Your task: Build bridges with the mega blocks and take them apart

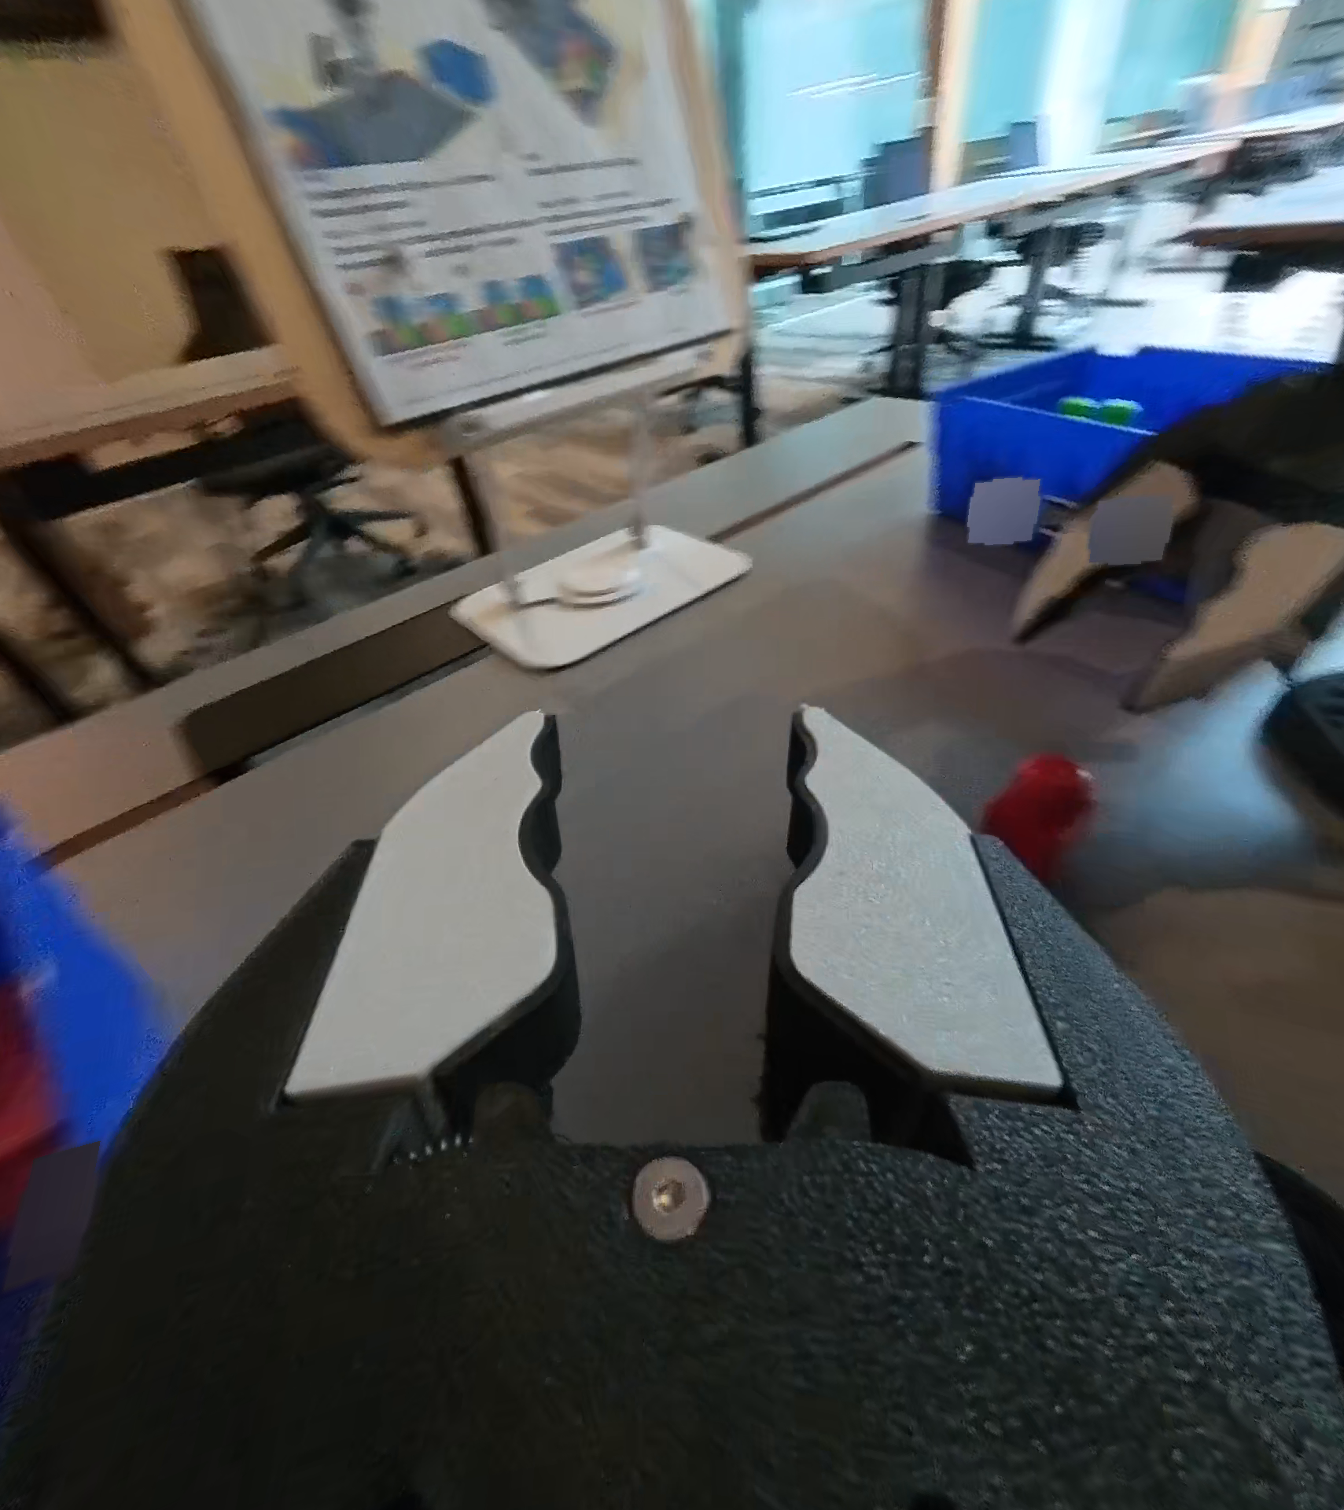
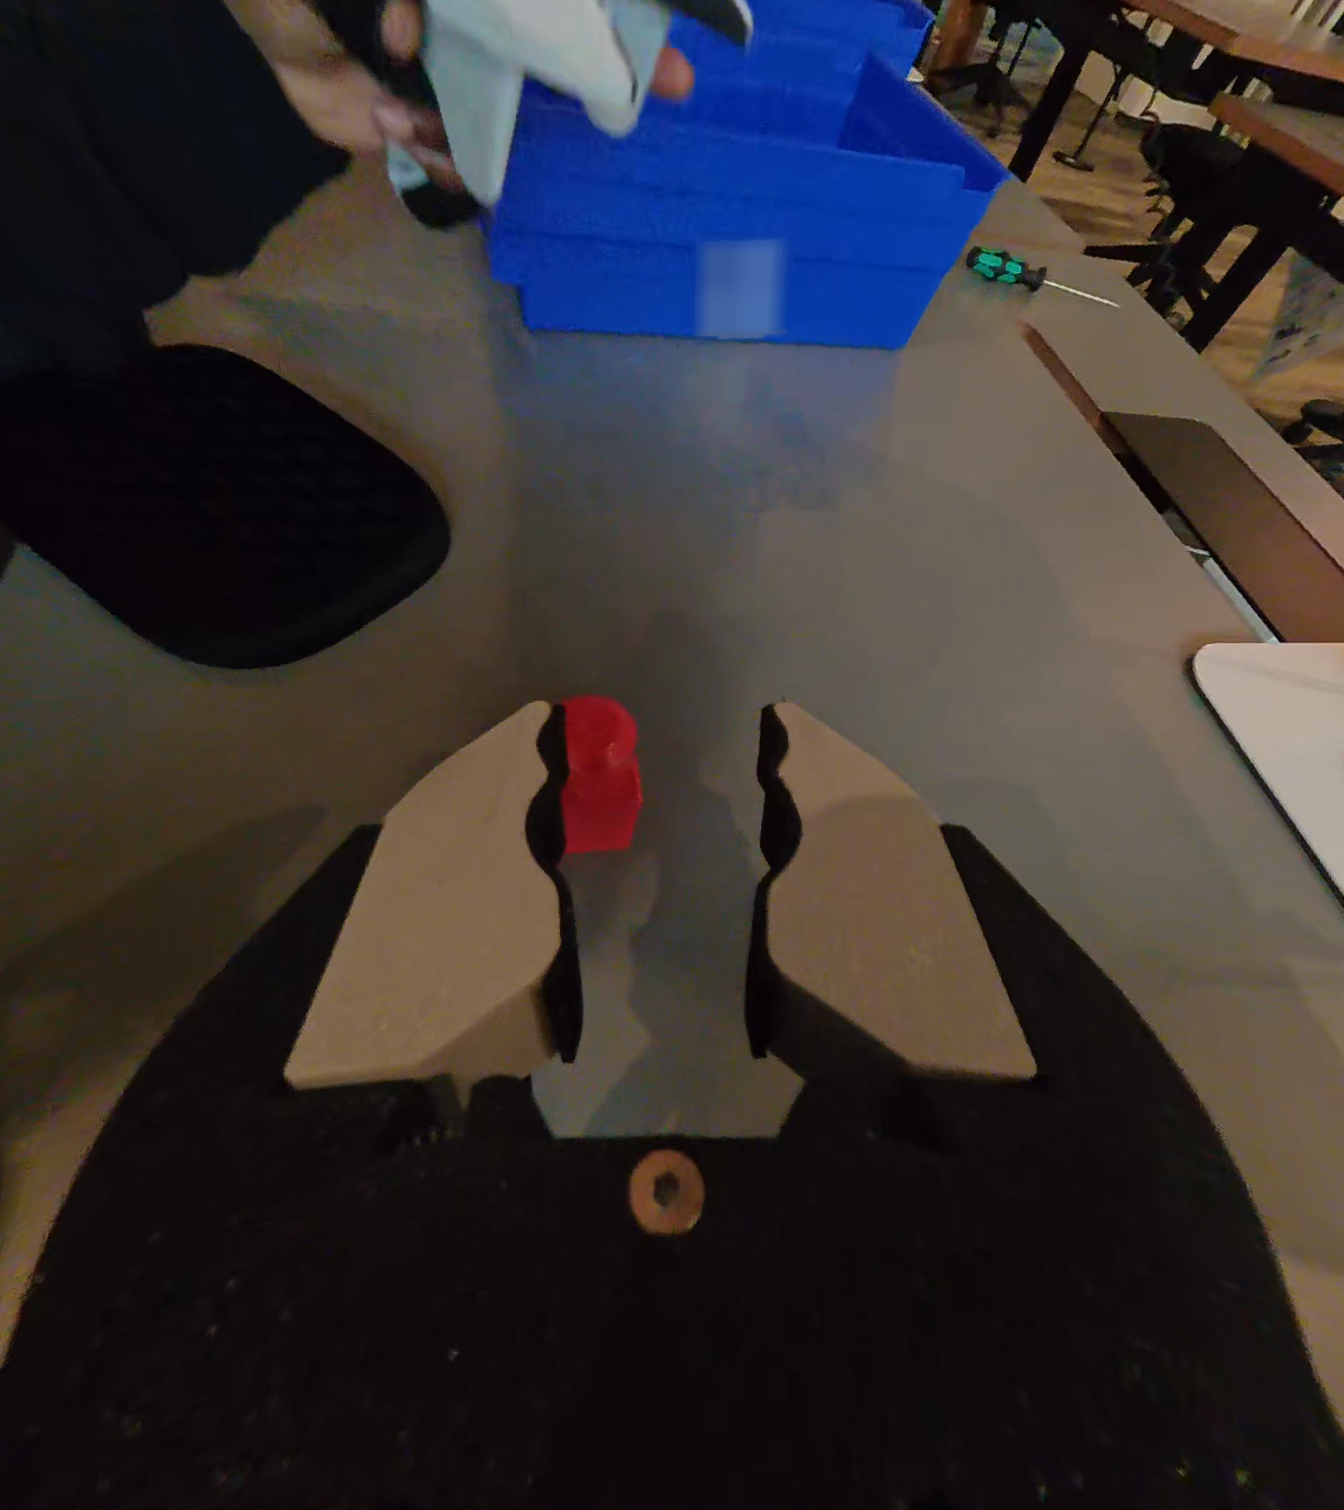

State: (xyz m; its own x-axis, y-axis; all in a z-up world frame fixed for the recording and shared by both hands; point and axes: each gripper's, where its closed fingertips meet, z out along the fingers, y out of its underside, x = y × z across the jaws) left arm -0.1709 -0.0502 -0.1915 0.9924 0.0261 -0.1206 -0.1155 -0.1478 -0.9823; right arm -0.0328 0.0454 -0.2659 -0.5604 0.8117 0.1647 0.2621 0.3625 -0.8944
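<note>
I find my right hand-held gripper (image 2: 656, 719) about half open and empty, a red block (image 2: 601, 776) upright on the bench (image 2: 938, 654) against its left finger, so I should shift left before closing; left hand-held gripper (image 1: 672, 719) likewise empty.

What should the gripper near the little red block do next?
Probably shift the right gripper slightly left and forward. Its fingers are open and empty, and the red block stands on the table just ahead, off-centre near the left finger.
</note>
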